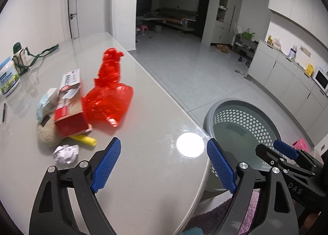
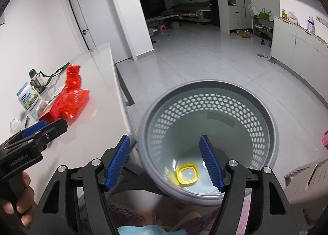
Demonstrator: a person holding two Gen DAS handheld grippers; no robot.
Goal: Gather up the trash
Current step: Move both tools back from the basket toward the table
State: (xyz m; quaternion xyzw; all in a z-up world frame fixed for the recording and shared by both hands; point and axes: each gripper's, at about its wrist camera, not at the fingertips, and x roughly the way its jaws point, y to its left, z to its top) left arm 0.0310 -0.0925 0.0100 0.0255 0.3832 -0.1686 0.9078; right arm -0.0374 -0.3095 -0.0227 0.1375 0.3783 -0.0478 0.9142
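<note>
My left gripper (image 1: 163, 140) is open and holds nothing, hovering over the grey table (image 1: 155, 101) near its rounded edge. To its left lie a crumpled paper ball (image 1: 65, 154), a yellow tube (image 1: 85, 140), a red carton (image 1: 69, 107), a beige plush lump (image 1: 46, 134) and a red plastic bag (image 1: 108, 95). My right gripper (image 2: 165, 137) is open and empty above the grey perforated basket (image 2: 205, 83) on the floor. A yellow square lid (image 2: 187, 175) lies at the basket's bottom. The red bag (image 2: 73, 95) and the left gripper (image 2: 44, 128) show at the left of the right wrist view.
A white tub (image 1: 8, 79), a bottle with a green strap (image 1: 20, 58) and a pen (image 1: 4, 111) stand at the table's far left. A counter with a microwave (image 1: 320, 80) runs along the right wall. The basket (image 1: 229, 101) stands just beyond the table edge.
</note>
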